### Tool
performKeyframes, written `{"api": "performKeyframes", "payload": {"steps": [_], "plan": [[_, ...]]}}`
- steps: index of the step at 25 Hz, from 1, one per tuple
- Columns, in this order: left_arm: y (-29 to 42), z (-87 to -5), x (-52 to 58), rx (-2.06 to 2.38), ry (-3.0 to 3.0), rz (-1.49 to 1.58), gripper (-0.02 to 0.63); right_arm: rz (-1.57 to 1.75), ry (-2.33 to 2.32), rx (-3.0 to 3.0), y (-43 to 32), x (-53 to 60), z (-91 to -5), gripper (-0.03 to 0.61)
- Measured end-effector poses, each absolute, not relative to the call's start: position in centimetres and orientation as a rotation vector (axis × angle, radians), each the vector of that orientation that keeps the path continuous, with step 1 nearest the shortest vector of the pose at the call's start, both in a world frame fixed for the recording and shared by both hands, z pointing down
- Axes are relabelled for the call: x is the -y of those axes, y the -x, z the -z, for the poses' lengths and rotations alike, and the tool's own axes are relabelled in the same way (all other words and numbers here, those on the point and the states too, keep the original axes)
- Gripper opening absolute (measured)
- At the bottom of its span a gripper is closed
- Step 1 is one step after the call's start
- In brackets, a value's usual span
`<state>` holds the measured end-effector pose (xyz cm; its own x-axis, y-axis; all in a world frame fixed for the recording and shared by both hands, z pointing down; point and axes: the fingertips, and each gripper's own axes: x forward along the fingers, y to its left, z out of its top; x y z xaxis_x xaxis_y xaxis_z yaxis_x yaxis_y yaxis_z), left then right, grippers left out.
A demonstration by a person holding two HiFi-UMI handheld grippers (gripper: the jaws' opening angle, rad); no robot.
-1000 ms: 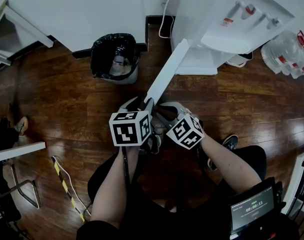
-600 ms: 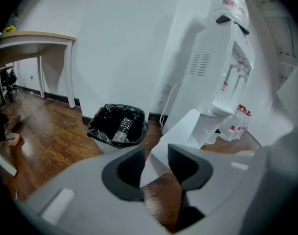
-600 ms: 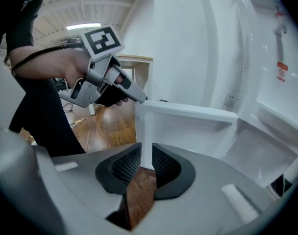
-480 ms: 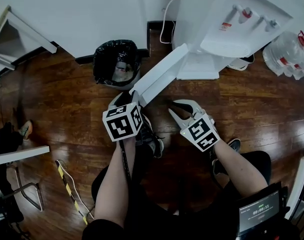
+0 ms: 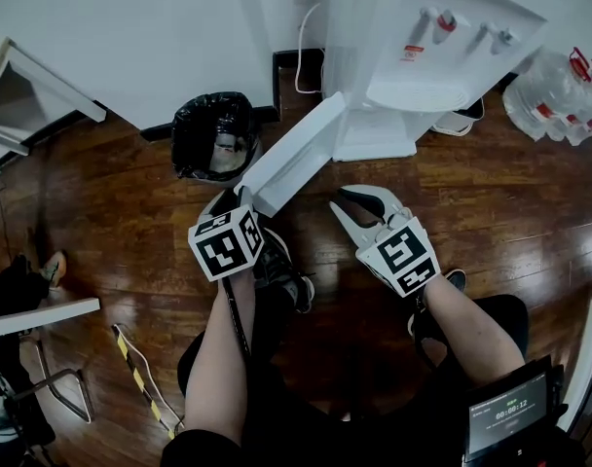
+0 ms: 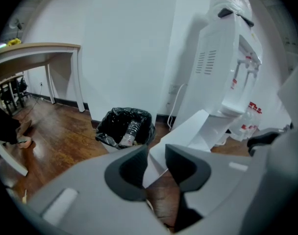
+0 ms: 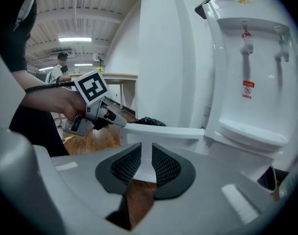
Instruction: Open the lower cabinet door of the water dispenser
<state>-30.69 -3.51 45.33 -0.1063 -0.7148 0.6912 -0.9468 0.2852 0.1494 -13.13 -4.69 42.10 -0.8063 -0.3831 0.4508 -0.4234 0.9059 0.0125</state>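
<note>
Your left gripper [image 6: 157, 151] was closing its fingers over the free edge of the lower cabinet door [image 5: 294, 154], not yet clamped. The door stood open from the water dispenser [image 5: 452, 37]. Your right gripper [image 5: 337, 205] hung beside it, fingers a slit apart and empty.

- The floor [image 5: 121, 183] was dark wood planking with a glossy, reflective finish.
- The water dispenser [image 5: 452, 66] and its lower cabinet door [image 5: 291, 154] looked like smooth white plastic with a slight sheen.
- The bin liner [image 5: 203, 115] was crinkled, shiny black plastic film.
- The right gripper [image 7: 146, 158] had a matt grey plastic shell, and the pads [image 7: 127, 166] on its jaws were dark and finely ribbed.
</note>
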Motion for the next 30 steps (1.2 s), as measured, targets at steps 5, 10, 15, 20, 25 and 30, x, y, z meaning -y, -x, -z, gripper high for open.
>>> {"api": "performKeyframes", "payload": {"steps": [5, 10, 15, 20, 25, 30], "plan": [[31.0, -45.3, 3.0, 1.908, -1.419, -0.406, 0.143, -0.144, -0.626, 2.605, 11.5, 5.3, -42.1, 0.069], [30.4, -40.7, 3.6, 1.987, -1.445, -0.284, 0.172, -0.132, -0.657, 2.641, 10.6, 5.7, -40.1, 0.07], [21.5, -32.3, 7.0, 1.913, -1.809, -0.147, 0.172, -0.137, -0.755, 2.677, 7.7, 7.2, -36.8, 0.069], [12.6, -29.1, 8.9, 1.762, -2.066, -0.132, 0.154, -0.136, -0.893, 2.698, 3.7, 9.0, -32.8, 0.061], [5.9, -29.3, 8.8, 1.593, -2.173, -0.162, 0.146, -0.144, -1.056, 2.709, 0.0, 9.9, -30.4, 0.049], [2.8, -30.7, 6.8, 1.54, -2.226, -0.263, 0.144, -0.109, -1.186, 2.689, -2.6, 9.3, -29.3, 0.048]]}}
